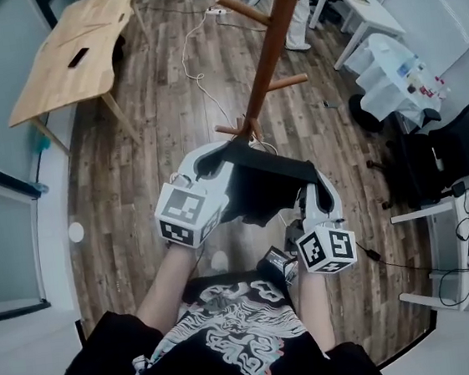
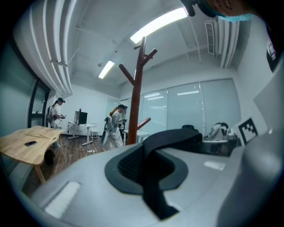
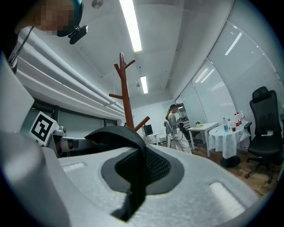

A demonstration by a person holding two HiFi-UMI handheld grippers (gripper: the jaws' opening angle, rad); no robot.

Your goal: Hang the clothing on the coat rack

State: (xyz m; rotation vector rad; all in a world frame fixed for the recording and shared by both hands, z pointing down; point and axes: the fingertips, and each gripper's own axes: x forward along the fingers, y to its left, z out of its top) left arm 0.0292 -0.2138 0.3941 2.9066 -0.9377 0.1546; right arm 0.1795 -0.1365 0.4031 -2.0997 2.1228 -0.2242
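**A:** Where's the garment (image 1: 270, 185) at this point?

**B:** It's in the air, spread between the two tools in front of the person's chest. It's close to the coat rack (image 1: 272, 39), but none of it is on a peg yet.

**A:** And the grip?

**B:** The left tool (image 2: 151, 177) has its jaws pressed together on a fold of the dark cloth. Its own view shows a strip of cloth running through the seam between the pads. The right tool (image 3: 135, 177) is clamped on another fold the same way (a narrow pinch each, not a handful).

**A:** Why hold it at two places, set apart?

**B:** My guess is that it keeps the top edge stretched out. A taut edge can be lowered over a peg, and a limp bundle can't. Both tools point roughly level at the rack, which stands straight ahead in both tool views, so the approach looks lined up.

**A:** Which peg is it going on?

**B:** I can't tell. The low peg (image 1: 290, 81) looks nearest in the head view, and others branch off higher up the pole.

**A:** Anything that could go wrong?

**B:** The pinches are thin, so the cloth might slip out. The rest of it sags below the tools, above the wooden floor (image 1: 169, 131). I'd say it would drop there if either tool let go before a peg has caught it.
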